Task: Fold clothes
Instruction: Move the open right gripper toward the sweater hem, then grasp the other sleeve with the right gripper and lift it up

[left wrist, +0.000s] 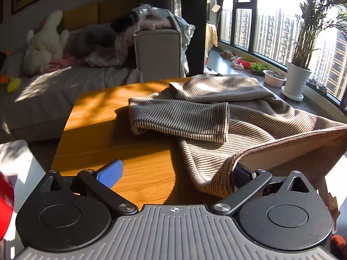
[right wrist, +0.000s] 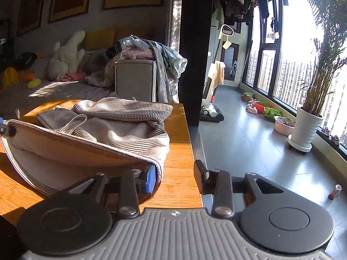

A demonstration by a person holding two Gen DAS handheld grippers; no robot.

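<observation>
1. Top (left wrist: 216,117): striped, tan/brown, lies crumpled on a wood table (left wrist: 104,130), toward the table's far and right part in the left view. One sleeve is folded across the body; its cuff end faces right.
2. Hem of the top (right wrist: 86,145) is lifted off the table and stretched in a taut line between the two grippers; the pale inside of the fabric shows under it.
3. Left gripper (left wrist: 173,173): jaws wide apart. Blue-padded left finger (left wrist: 110,173) is bare, over the wood. The right finger is wrapped in the hem corner, w/ cloth draped over it. Nothing pinched between the two fingers as far as seen.
4. Right gripper (right wrist: 175,179): jaws also wide open. Its left finger w/ blue pad (right wrist: 150,179) sits under the other hem corner, w/ cloth hanging over it. Right finger (right wrist: 200,177) is bare, past the table's right edge, over the floor.
5. Bkgd: sofa (left wrist: 54,91) w/ a white plush (left wrist: 45,43) and a heap of clothes (left wrist: 151,19) behind the table; potted plant (right wrist: 308,127) by the window, well apart from the table.
</observation>
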